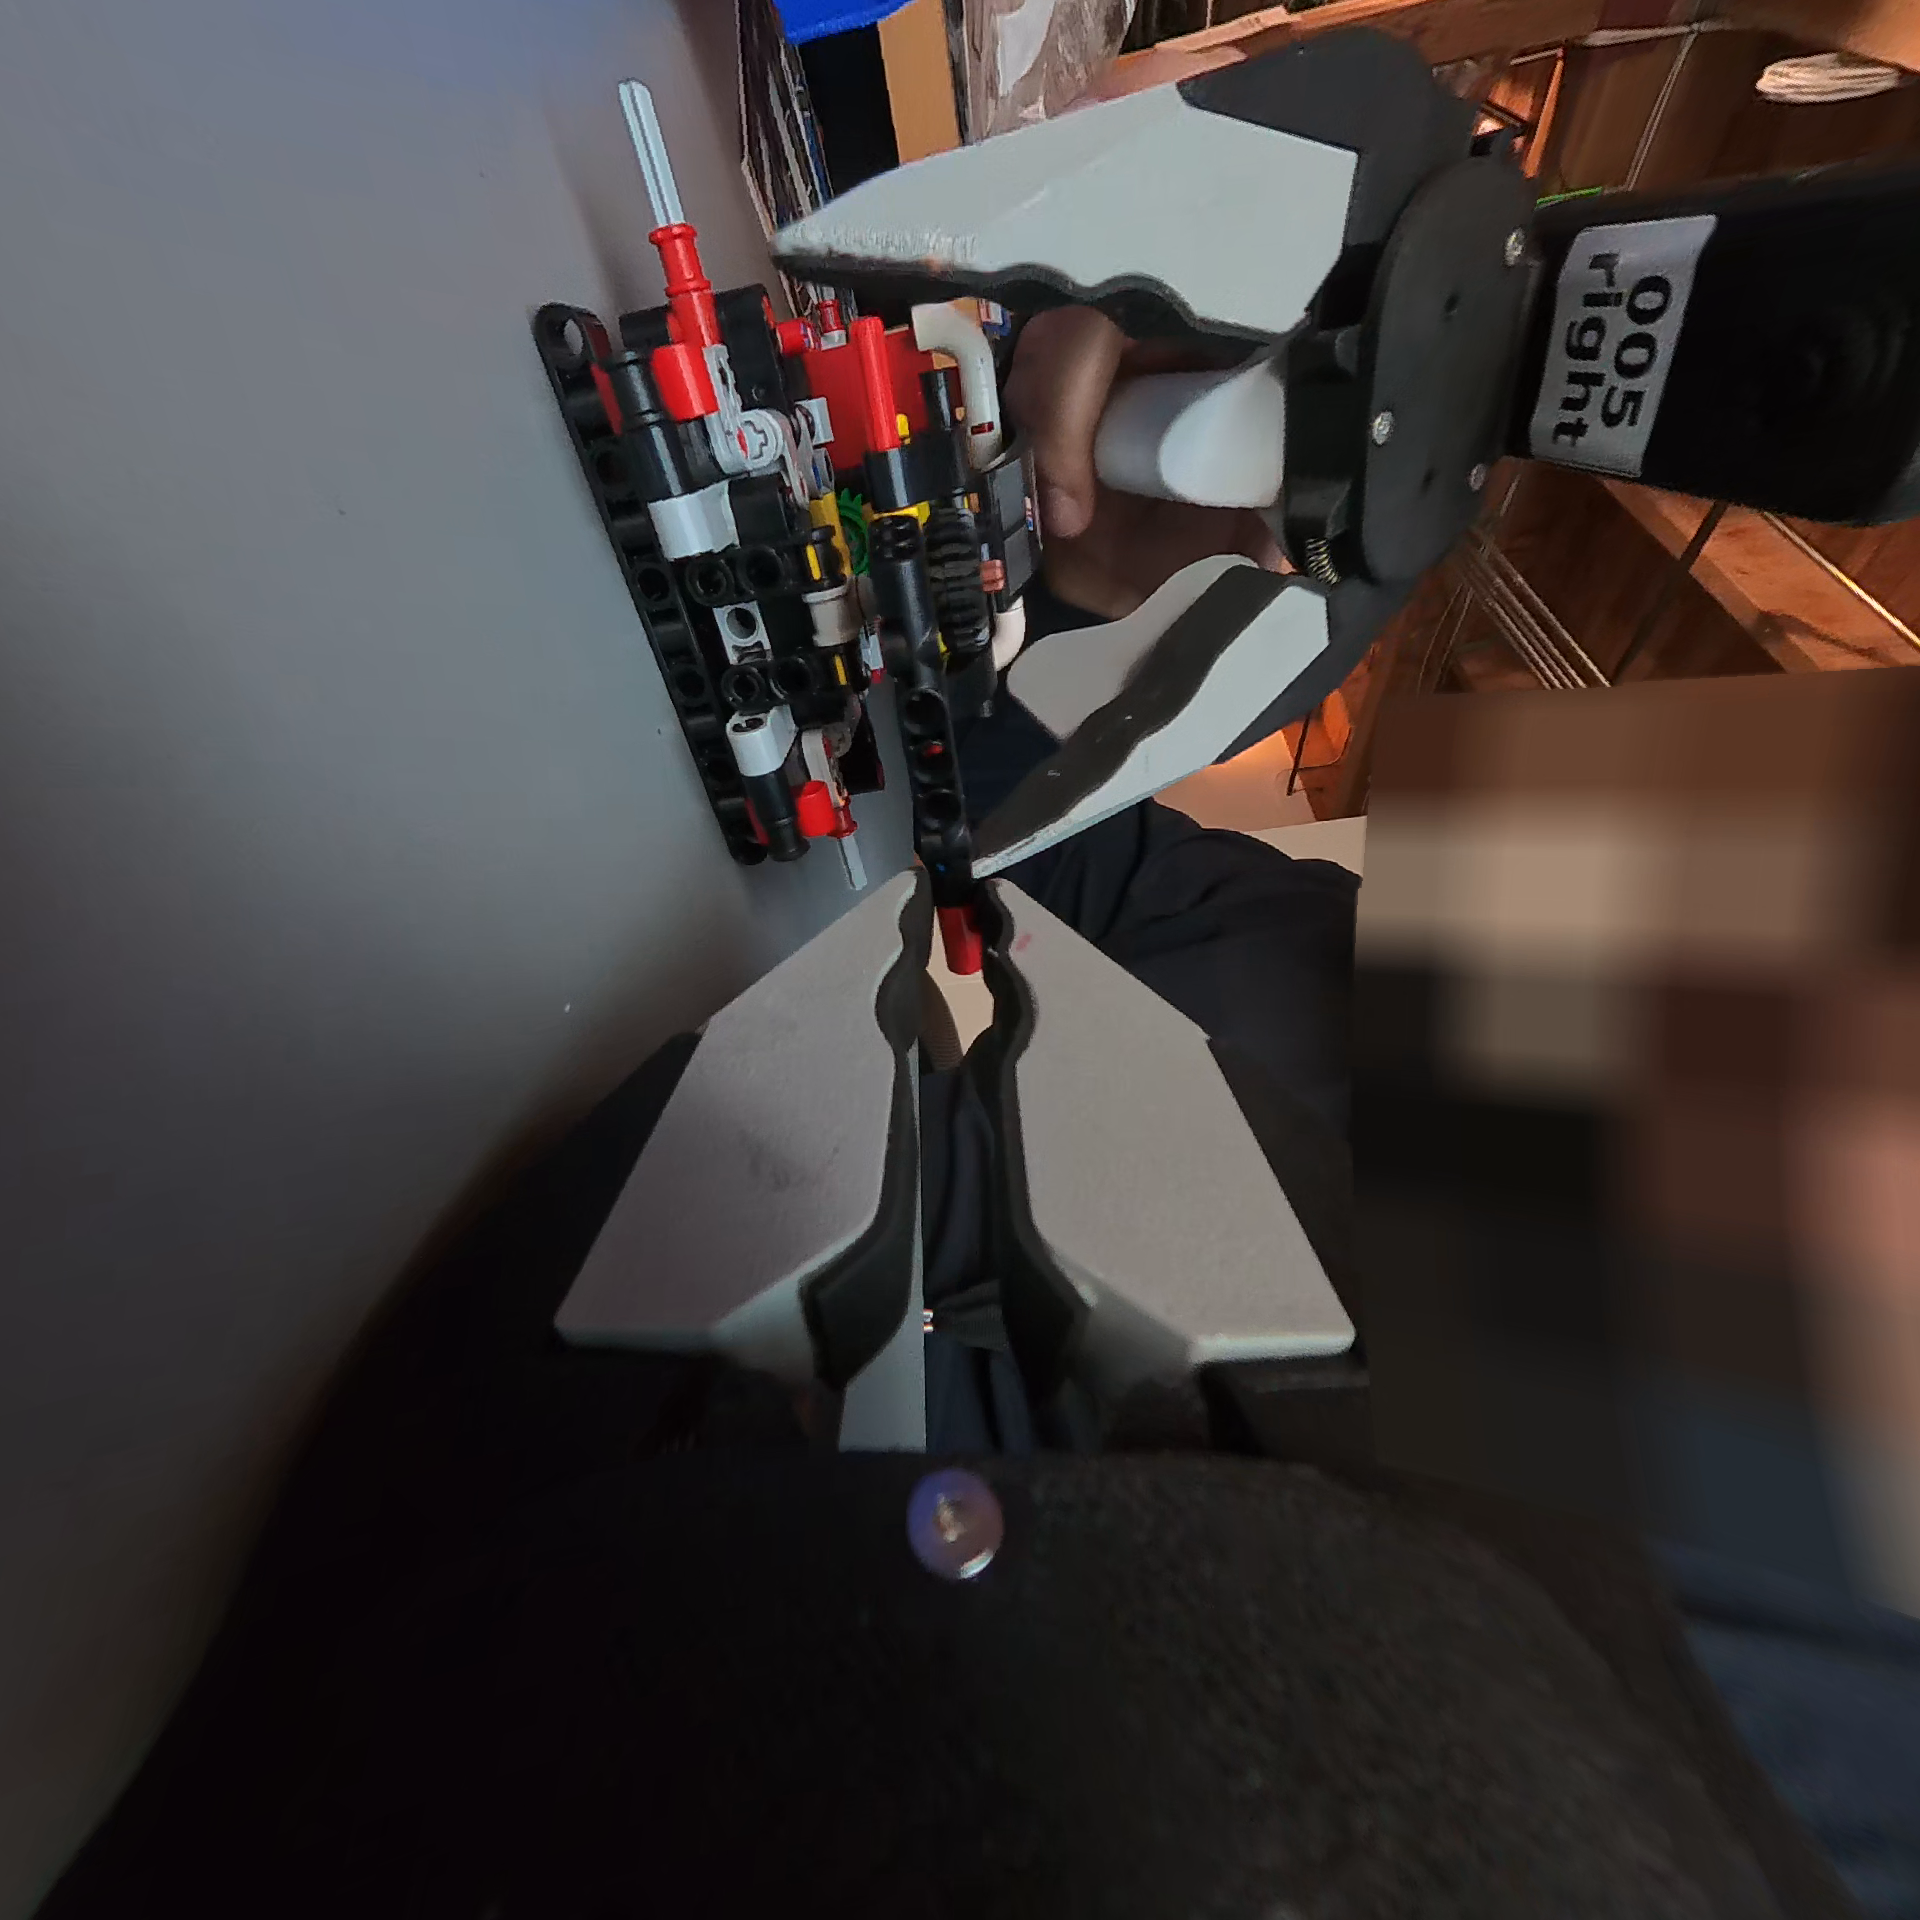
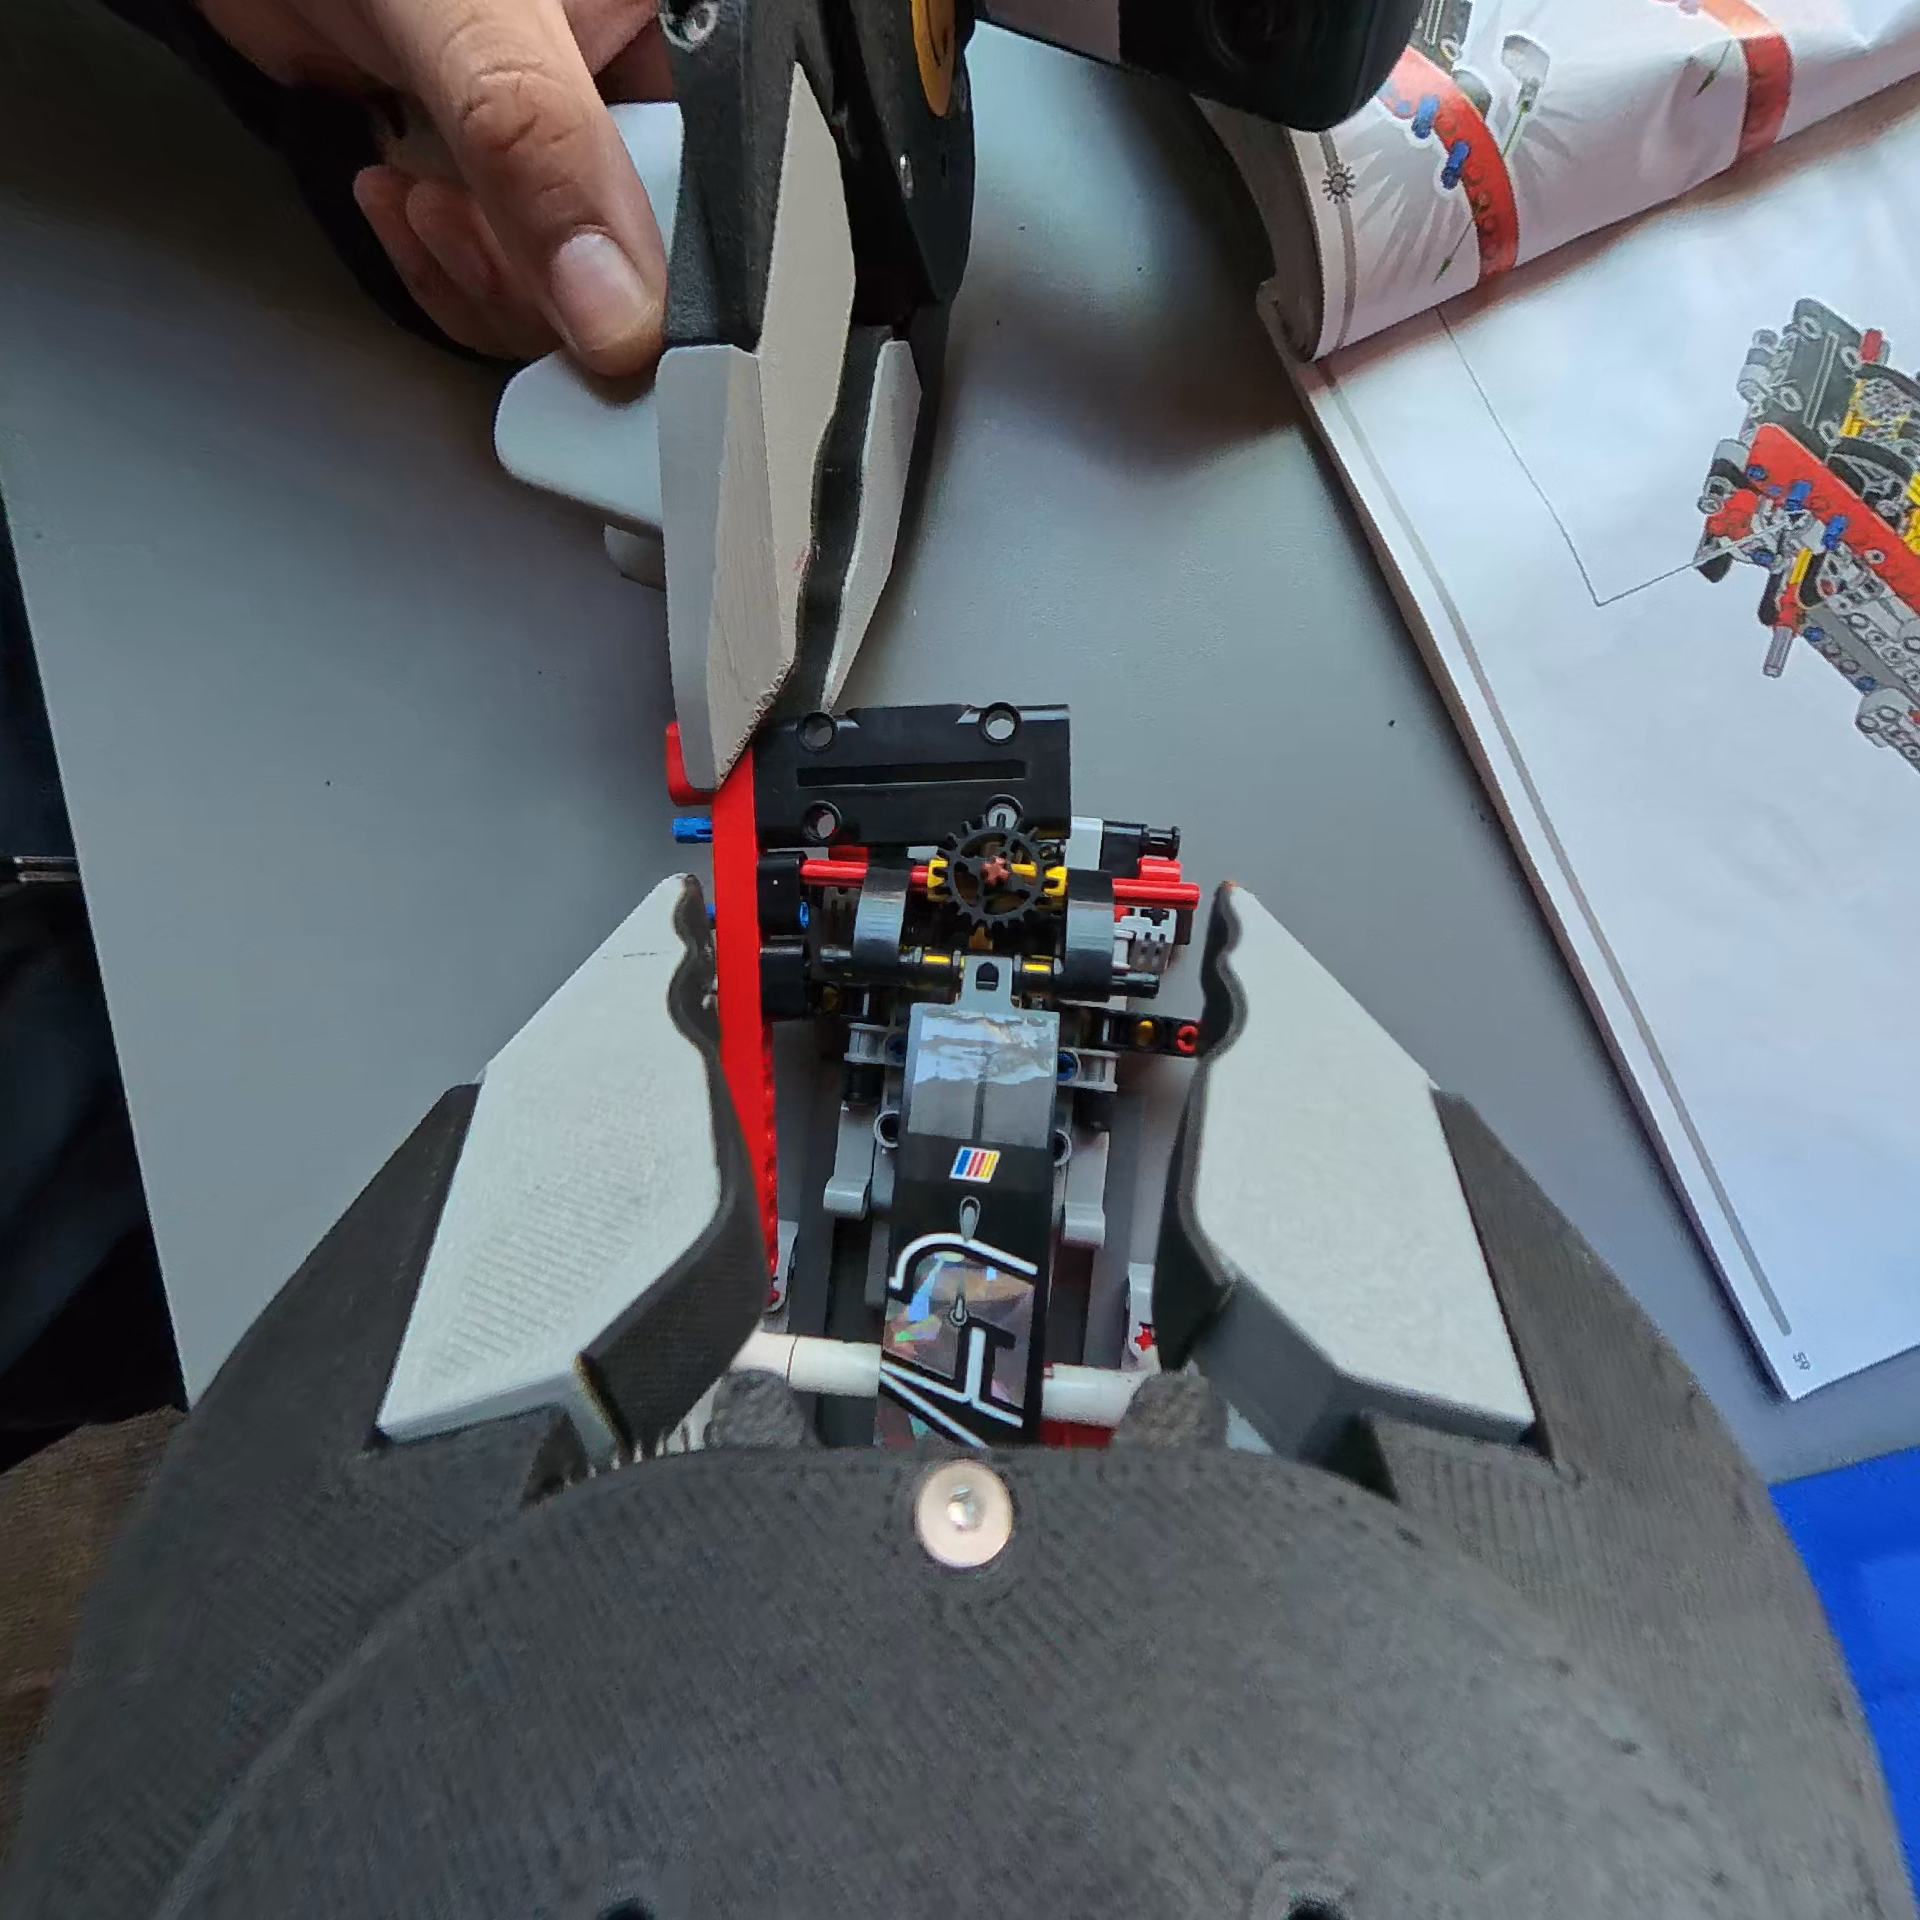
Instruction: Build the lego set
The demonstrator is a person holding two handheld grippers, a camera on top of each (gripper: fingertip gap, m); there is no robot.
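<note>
A brick-built vehicle model (image 2: 914, 790) in black, red and grey lies on the grey table (image 2: 312, 727). My left gripper (image 2: 758, 717) comes in from the far side and is shut on the far end of the model's long red side beam (image 2: 743, 987). In the left wrist view, my left gripper (image 1: 951, 894) has both pads pressed on that end, where a red pin (image 1: 961, 935) sits. My right gripper (image 2: 956, 914) is wide open, with a finger on each side of the model. Its left pad (image 2: 696, 997) lies close beside the red beam. It also shows in the left wrist view (image 1: 888, 551), spread around the model (image 1: 748, 540).
An open instruction booklet (image 2: 1662, 831) lies on the table to the right. A person's hand (image 2: 499, 156) holds the left gripper's handle. A blue item (image 2: 1860, 1610) sits at the lower right. Wooden shelving (image 1: 1714, 582) stands behind.
</note>
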